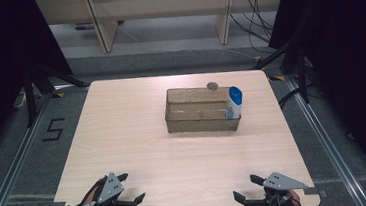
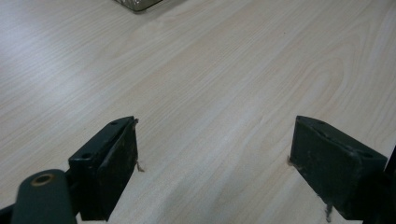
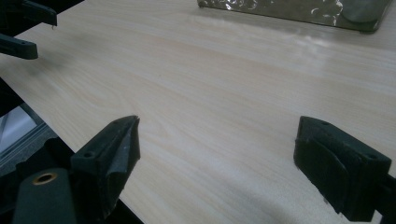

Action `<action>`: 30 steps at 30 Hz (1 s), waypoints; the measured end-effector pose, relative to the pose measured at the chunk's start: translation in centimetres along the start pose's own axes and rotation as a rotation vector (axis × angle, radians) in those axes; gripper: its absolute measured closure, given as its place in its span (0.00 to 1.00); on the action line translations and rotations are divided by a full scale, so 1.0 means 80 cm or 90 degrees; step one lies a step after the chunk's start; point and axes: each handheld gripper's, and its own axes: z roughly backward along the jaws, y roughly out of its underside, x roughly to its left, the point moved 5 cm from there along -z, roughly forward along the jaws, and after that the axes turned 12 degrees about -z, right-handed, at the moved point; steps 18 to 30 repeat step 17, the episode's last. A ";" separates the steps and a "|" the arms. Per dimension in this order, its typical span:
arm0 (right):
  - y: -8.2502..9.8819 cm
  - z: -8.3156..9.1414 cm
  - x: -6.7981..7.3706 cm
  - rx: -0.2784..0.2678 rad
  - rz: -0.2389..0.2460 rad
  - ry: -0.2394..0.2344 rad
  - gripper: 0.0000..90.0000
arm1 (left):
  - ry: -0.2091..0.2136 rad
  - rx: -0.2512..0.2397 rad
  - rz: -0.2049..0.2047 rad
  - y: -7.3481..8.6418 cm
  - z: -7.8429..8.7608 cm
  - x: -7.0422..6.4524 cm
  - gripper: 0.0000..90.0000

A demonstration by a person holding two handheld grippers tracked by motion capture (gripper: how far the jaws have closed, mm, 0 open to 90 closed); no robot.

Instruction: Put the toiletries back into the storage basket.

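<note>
Clear plastic bin at table centre holds one upright white bottle with blue cap at its right end; left gripper and right gripper both spread wide, empty.

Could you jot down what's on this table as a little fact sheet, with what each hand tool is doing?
Surface: light wooden table
Container: clear plastic bin, far centre of the table
In the bin: white bottle with blue cap, upright at its right end
Behind the bin: small round grey object, too small to identify
Left gripper: near edge, jaws wide apart, holding nothing
Right gripper: near edge, jaws wide apart, holding nothing
Contact: neither gripper touches the bin or the bottle
</note>
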 end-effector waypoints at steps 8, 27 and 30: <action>0.006 0.004 0.000 0.009 0.000 0.010 0.17 | 0.000 -0.008 0.006 -0.001 -0.001 0.000 0.16; 0.007 0.005 -0.001 0.003 -0.005 0.014 0.17 | -0.005 0.004 -0.004 0.001 0.000 0.002 0.16; 0.007 0.005 -0.001 0.003 -0.005 0.014 0.17 | -0.005 0.004 -0.004 0.001 0.000 0.002 0.16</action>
